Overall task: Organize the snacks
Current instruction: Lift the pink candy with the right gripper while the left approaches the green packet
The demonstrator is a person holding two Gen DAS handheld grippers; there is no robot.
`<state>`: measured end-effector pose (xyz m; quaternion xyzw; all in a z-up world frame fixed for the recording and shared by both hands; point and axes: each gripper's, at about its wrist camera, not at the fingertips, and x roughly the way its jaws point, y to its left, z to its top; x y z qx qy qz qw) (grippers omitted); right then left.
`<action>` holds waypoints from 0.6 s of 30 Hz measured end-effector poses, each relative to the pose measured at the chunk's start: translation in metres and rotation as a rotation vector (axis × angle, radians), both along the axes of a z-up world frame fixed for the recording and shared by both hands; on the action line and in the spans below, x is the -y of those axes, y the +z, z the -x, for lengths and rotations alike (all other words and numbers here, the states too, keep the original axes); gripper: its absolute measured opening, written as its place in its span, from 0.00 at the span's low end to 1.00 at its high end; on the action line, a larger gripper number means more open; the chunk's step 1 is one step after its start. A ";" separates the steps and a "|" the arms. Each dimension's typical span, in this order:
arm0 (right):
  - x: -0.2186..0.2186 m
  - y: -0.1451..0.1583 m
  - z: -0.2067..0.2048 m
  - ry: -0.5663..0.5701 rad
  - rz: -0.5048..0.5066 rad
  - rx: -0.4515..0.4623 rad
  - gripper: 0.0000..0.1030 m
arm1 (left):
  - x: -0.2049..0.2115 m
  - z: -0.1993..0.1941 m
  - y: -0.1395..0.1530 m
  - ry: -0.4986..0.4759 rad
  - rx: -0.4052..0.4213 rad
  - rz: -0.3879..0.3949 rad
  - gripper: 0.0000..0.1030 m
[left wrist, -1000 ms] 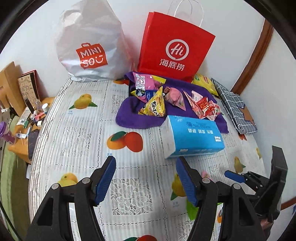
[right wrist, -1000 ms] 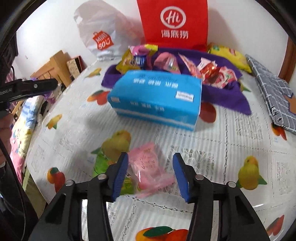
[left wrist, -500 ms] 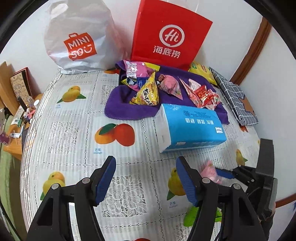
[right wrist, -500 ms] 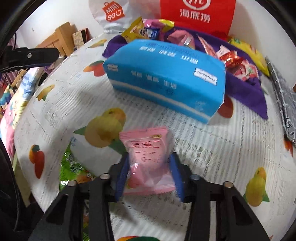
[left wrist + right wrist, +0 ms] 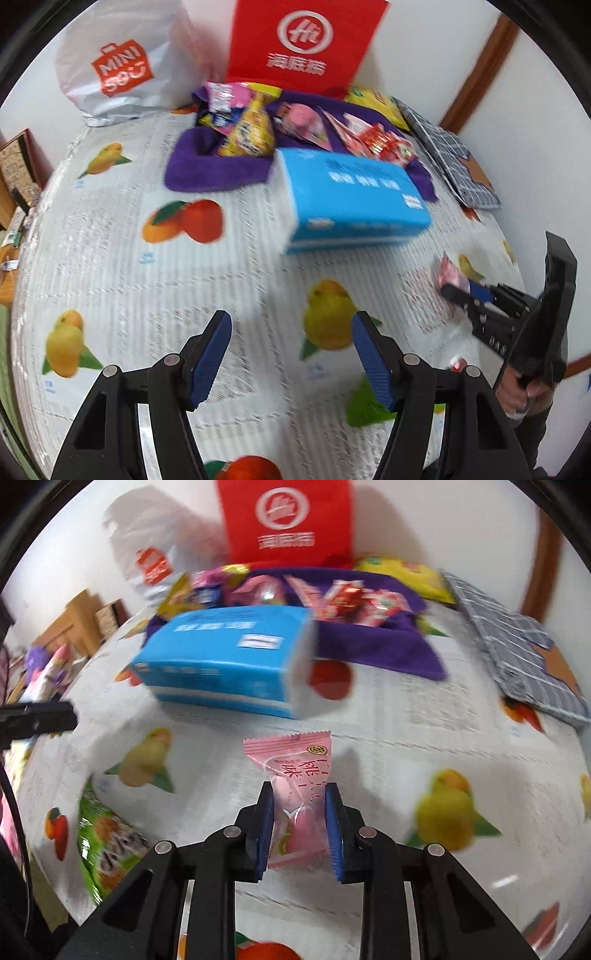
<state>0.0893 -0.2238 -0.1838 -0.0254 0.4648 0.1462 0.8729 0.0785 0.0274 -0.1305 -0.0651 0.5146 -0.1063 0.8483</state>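
Closing right tongs (image 5: pixel 300 823) pinch upright pink packet (image 5: pixel 295 775)

The right tool (image 5: pixel 299 827) is closing with something between its pads; the left tool (image 5: pixel 291 354) hangs open.

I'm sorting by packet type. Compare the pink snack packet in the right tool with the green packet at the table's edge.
The pink snack packet is small, sits between the closing pads of the right tool, and stands upright. The green packet looks larger, lies flat on the fruit-print tablecloth, and nothing grips it. Both are sealed snack wrappers, apart from the pile on the purple cloth.
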 end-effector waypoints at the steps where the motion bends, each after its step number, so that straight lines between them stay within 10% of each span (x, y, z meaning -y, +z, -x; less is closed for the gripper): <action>1: 0.006 0.000 0.001 -0.014 -0.009 0.000 0.25 | 0.005 0.004 0.000 -0.019 -0.001 0.007 0.63; 18: 0.042 0.009 0.040 -0.087 -0.029 0.045 0.25 | 0.069 0.042 -0.014 -0.148 -0.049 0.035 0.70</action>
